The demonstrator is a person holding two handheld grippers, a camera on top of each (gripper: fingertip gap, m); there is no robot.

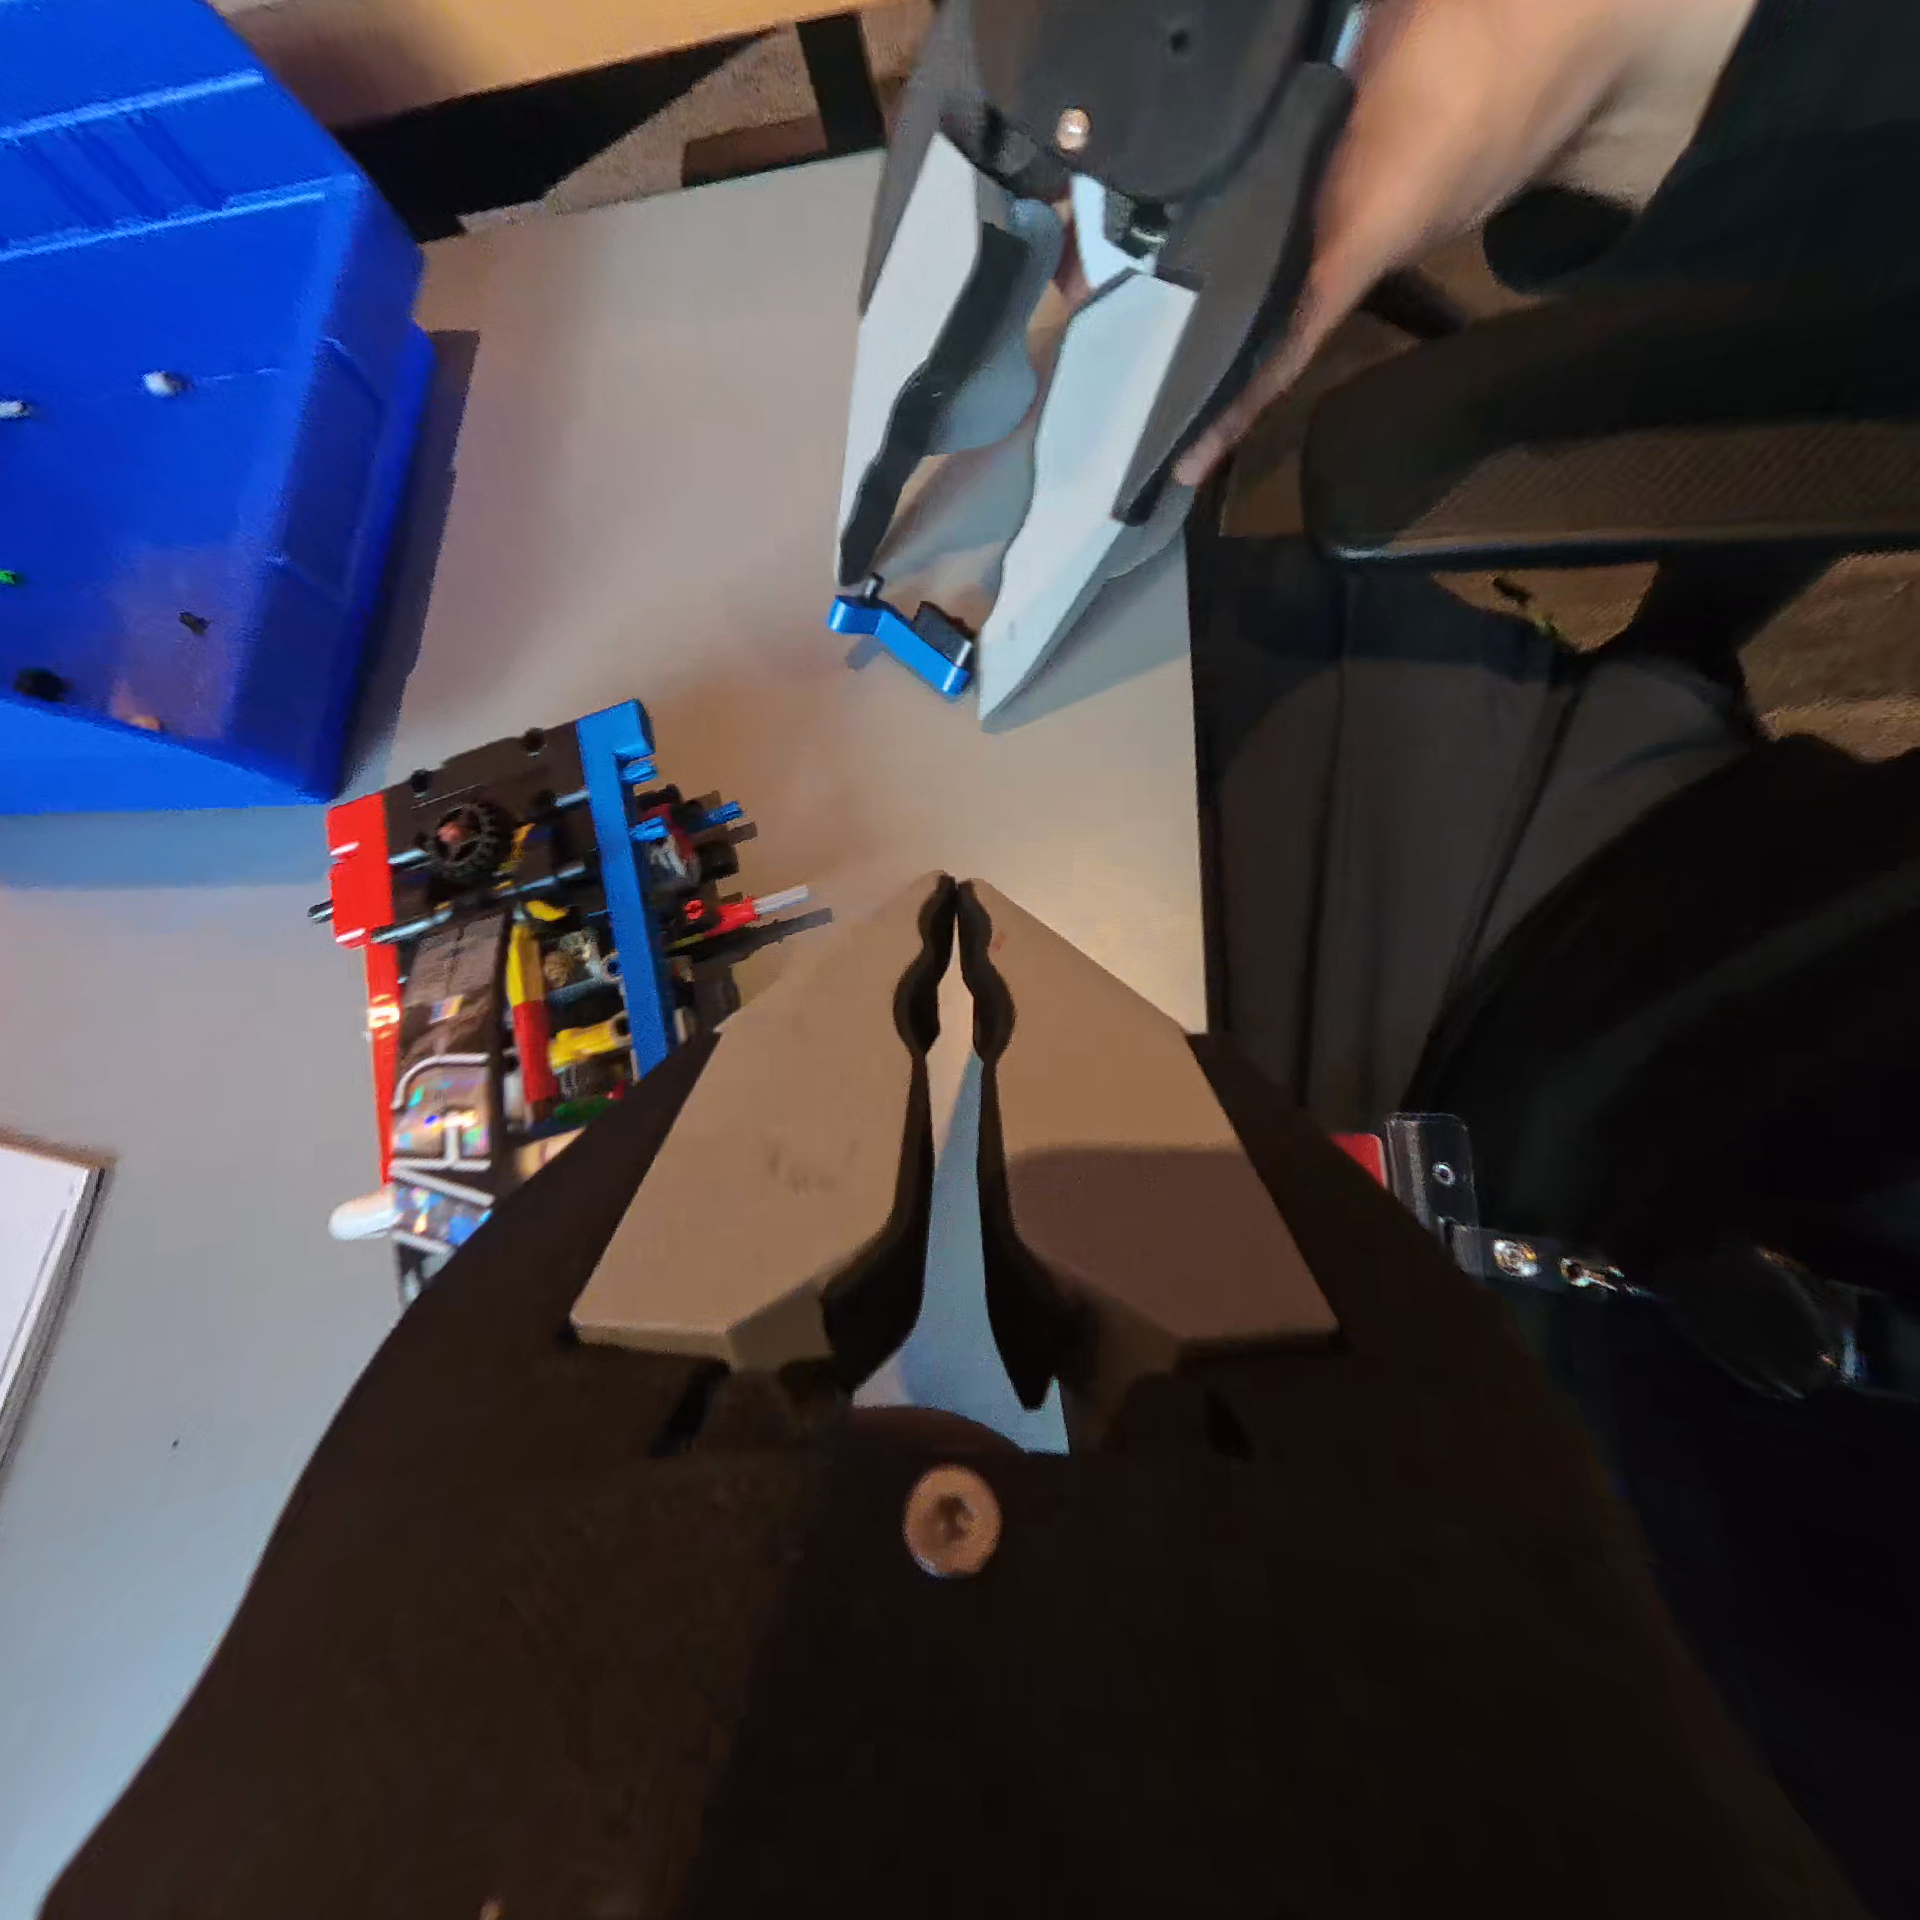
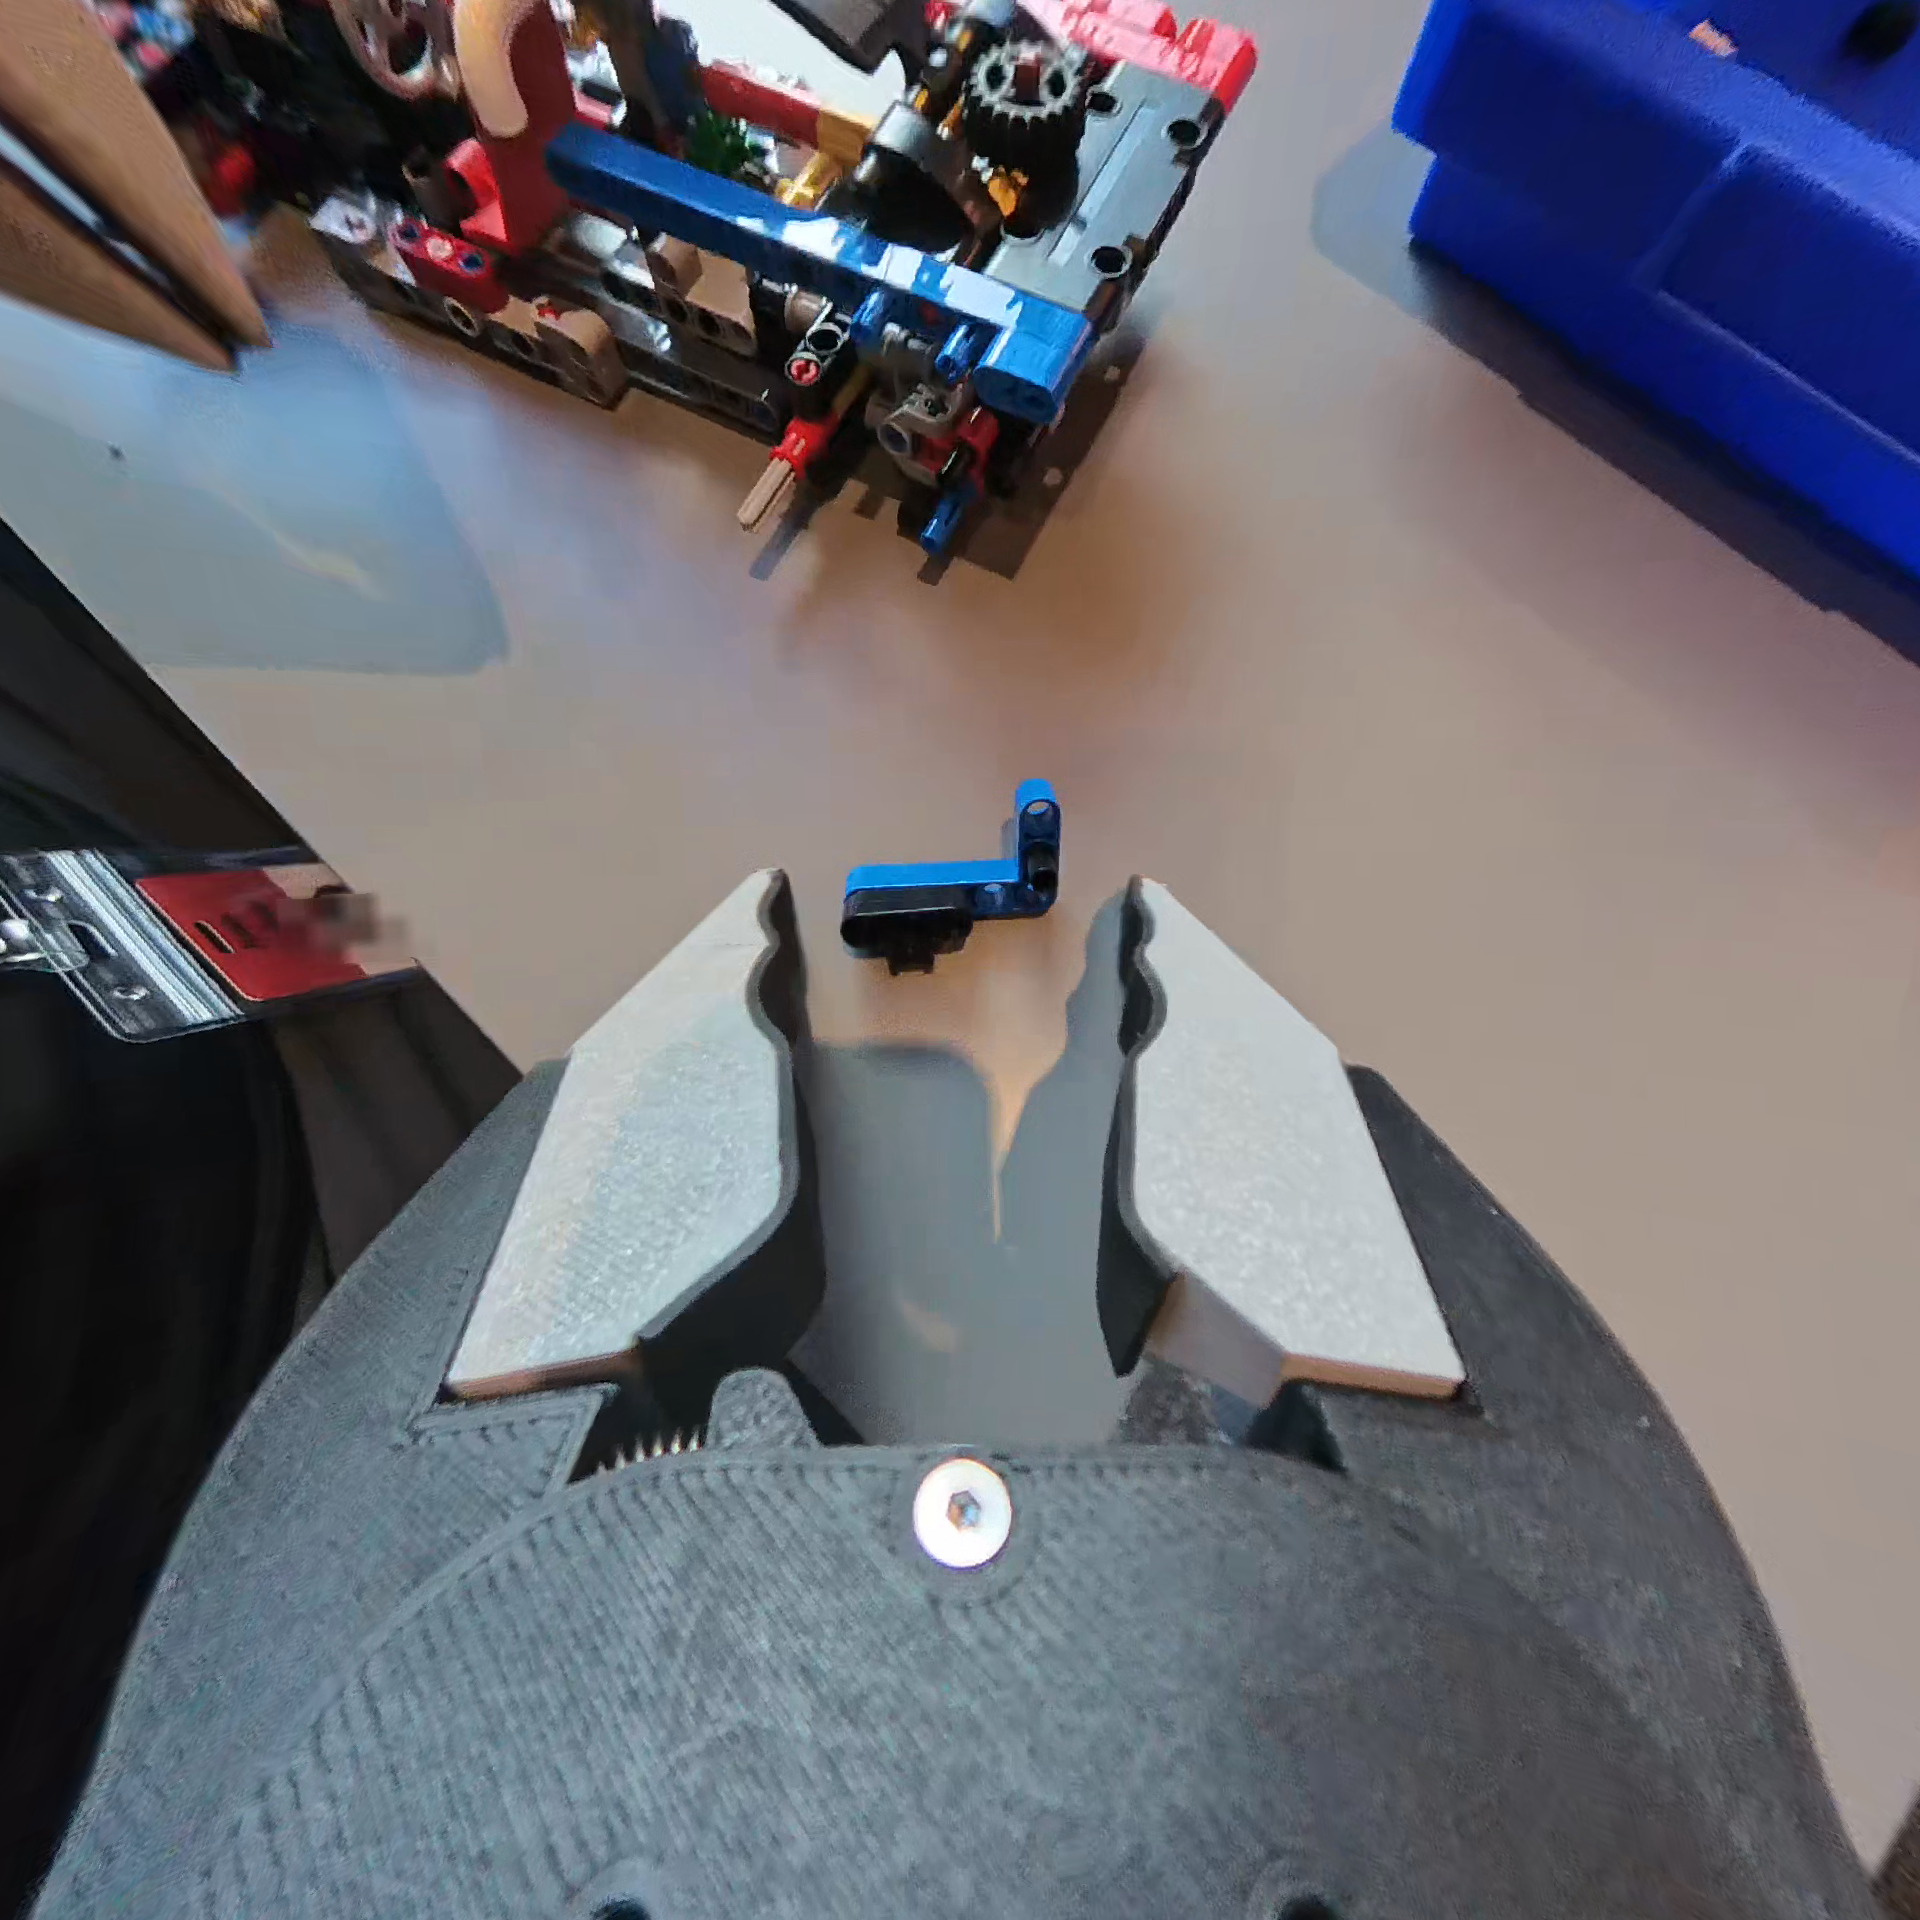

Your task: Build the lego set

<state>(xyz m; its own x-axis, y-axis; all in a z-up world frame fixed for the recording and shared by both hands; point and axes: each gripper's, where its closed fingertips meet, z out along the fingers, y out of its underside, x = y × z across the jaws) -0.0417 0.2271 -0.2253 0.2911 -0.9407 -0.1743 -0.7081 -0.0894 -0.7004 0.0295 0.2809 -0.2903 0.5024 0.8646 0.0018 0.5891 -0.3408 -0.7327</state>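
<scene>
The right gripper (image 2: 956,894) stood with its jaws apart and empty, tips lowered to the table (image 2: 1351,935), straddling a small blue L-shaped piece (image 2: 951,899). The piece lay flat just ahead of and between the fingertips, apart from both in the right wrist view. Its longer arm ran crosswise to the fingers, with a black part beneath it; its shorter arm turned away from the gripper, towards the model. In the left wrist view the piece (image 1: 902,632) appeared to touch or nearly touch both tips; contact could not be confirmed. A hand (image 1: 1455,177) gripped the tool from behind, with the fingers angled steeply down at the table.

The left gripper (image 1: 956,894) was held with its jaws together, gripping nothing, above the table near its edge, beside the partly built lego model (image 1: 530,956). The model rested on the table, well apart from the blue piece, its long blue beam (image 2: 821,270) running across its top. A blue bin (image 1: 187,436) stood beyond the model.
</scene>
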